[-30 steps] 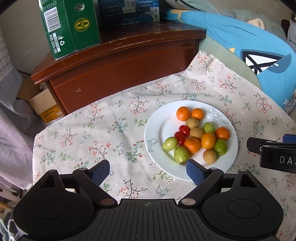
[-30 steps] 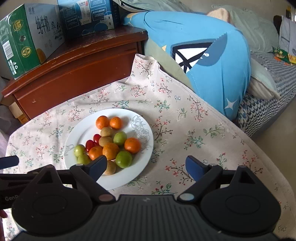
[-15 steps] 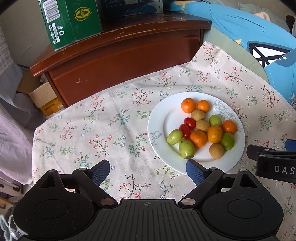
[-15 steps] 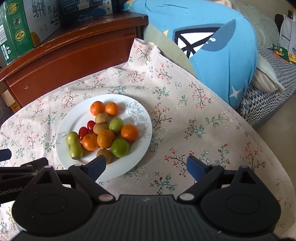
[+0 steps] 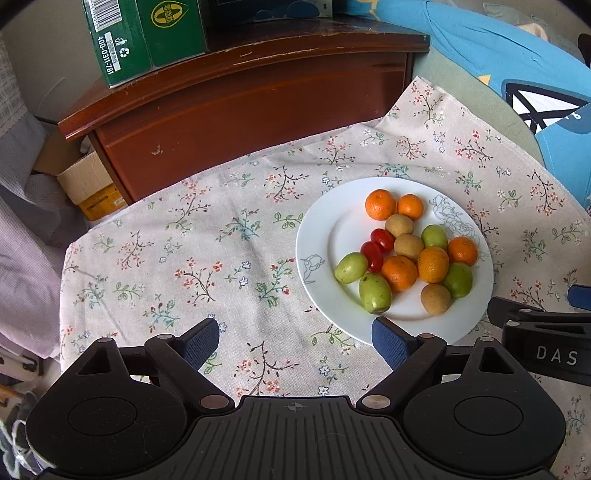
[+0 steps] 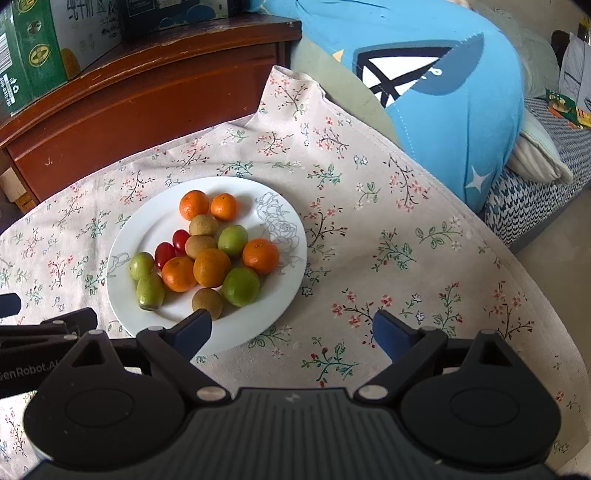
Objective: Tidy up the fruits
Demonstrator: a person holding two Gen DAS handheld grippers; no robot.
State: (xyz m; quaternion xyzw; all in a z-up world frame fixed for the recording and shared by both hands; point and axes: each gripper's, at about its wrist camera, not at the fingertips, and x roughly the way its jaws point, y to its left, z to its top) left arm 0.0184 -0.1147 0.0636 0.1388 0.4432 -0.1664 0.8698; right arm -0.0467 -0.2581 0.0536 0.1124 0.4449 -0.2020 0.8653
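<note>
A white plate (image 5: pixel 325 236) (image 6: pixel 147 225) on a floral tablecloth holds several mixed fruits: oranges (image 5: pixel 380 204) (image 6: pixel 194 205), green fruits (image 5: pixel 375 292) (image 6: pixel 241 286), brown kiwis (image 5: pixel 435 298) (image 6: pixel 207 302) and two red cherry tomatoes (image 5: pixel 382 240) (image 6: pixel 164 254). My left gripper (image 5: pixel 295 341) is open and empty, hovering over the cloth just left of the plate's near edge. My right gripper (image 6: pixel 291 334) is open and empty, its left finger over the plate's near rim.
A dark wooden cabinet (image 5: pixel 258 96) stands behind the table with a green carton (image 5: pixel 144 33) on top. A blue shark cushion (image 6: pixel 443 92) lies on the bed to the right. A cardboard box (image 5: pixel 88 184) sits on the floor at left.
Both grippers have moved forward and down toward the plate, which now looms larger and nearer. Both stay open and empty; the fruits have not moved.
</note>
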